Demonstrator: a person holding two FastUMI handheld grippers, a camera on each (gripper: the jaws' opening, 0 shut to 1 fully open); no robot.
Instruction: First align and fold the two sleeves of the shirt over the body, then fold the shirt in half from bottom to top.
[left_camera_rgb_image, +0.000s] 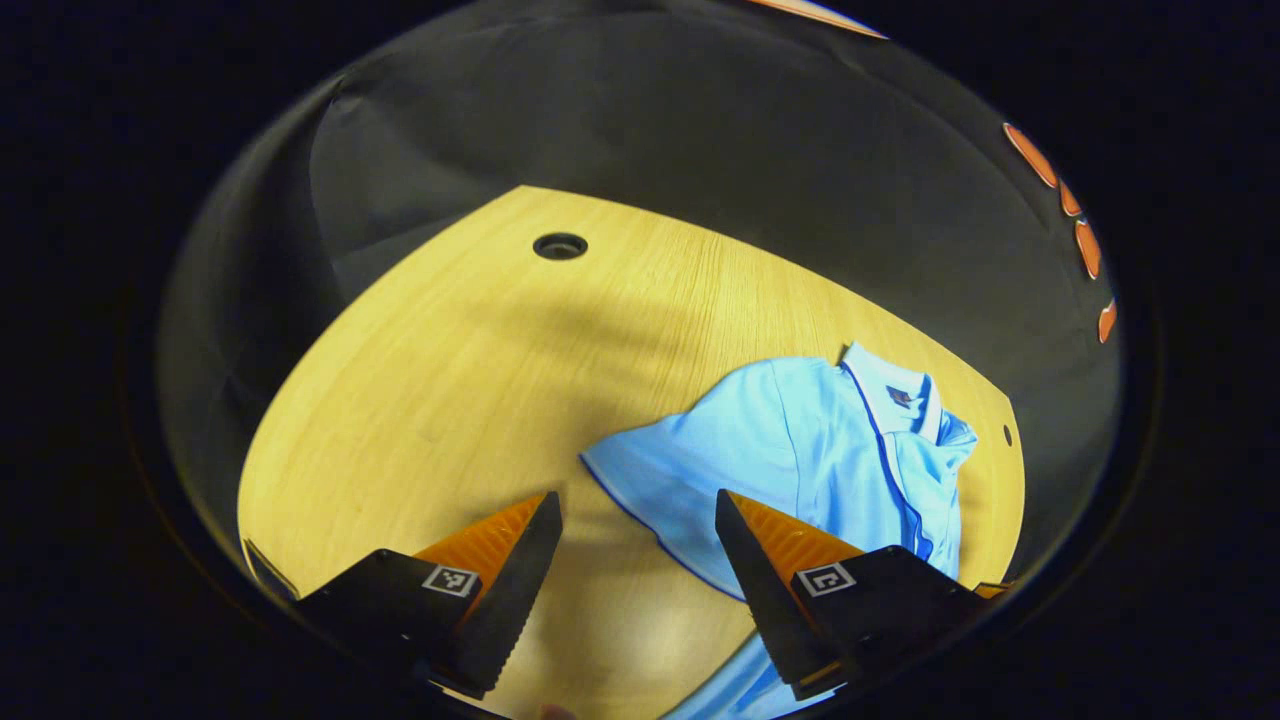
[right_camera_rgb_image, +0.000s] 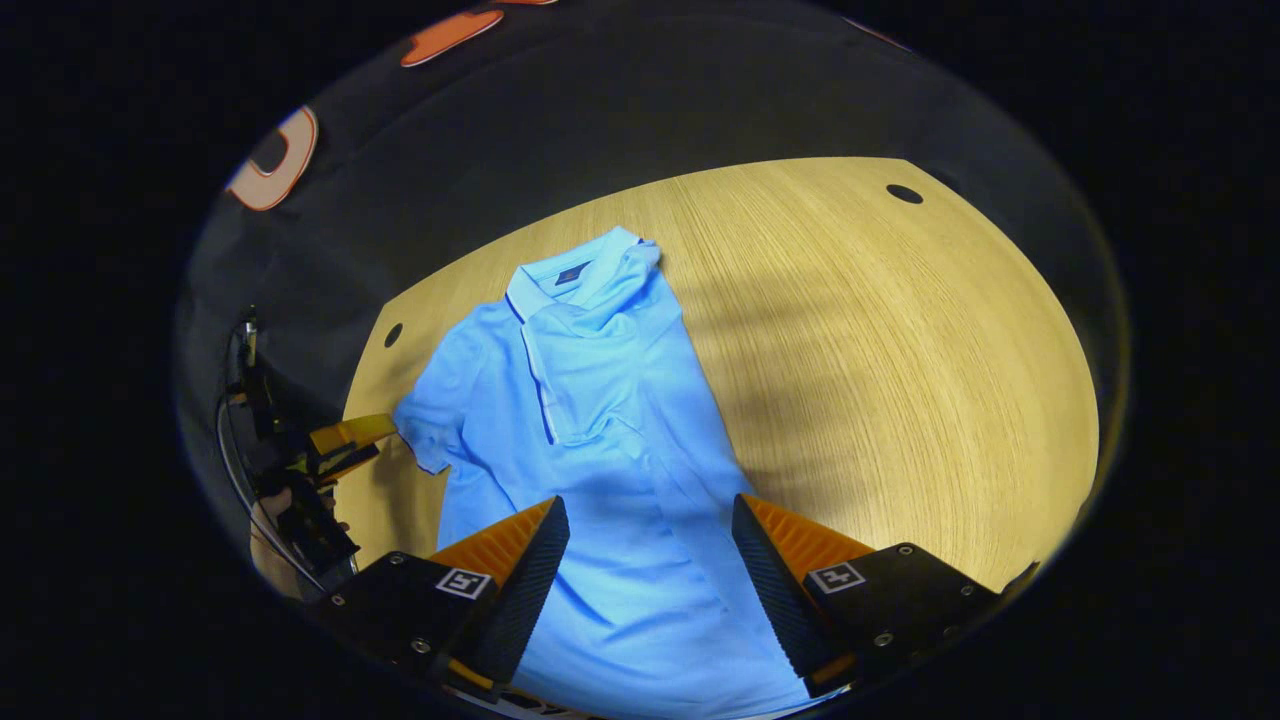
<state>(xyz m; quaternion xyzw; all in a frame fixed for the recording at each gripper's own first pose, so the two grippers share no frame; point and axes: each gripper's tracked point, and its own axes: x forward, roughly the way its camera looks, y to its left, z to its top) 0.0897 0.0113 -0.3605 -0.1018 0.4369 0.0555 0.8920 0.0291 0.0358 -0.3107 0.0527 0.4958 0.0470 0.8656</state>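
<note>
Light blue polo shirt (right_camera_rgb_image: 590, 420) lying flat on a wooden table (right_camera_rgb_image: 900, 380), one sleeve already folded over

Left gripper (left_camera_rgb_image: 635, 560) and right gripper (right_camera_rgb_image: 650, 555) hover released; judged next: grasp the spread left sleeve (left_camera_rgb_image: 665, 480)

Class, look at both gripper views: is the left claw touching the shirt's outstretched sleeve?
Cannot tell. In the right gripper view the left claw sits right at the sleeve edge, too small to separate; the left gripper view shows it open above the sleeve.

- Was a recording booth, not a home: black cloth wall (left_camera_rgb_image: 700, 130) hung behind.
- Bare wooden bench (right_camera_rgb_image: 900, 330) with cable holes (left_camera_rgb_image: 560, 245).
</note>
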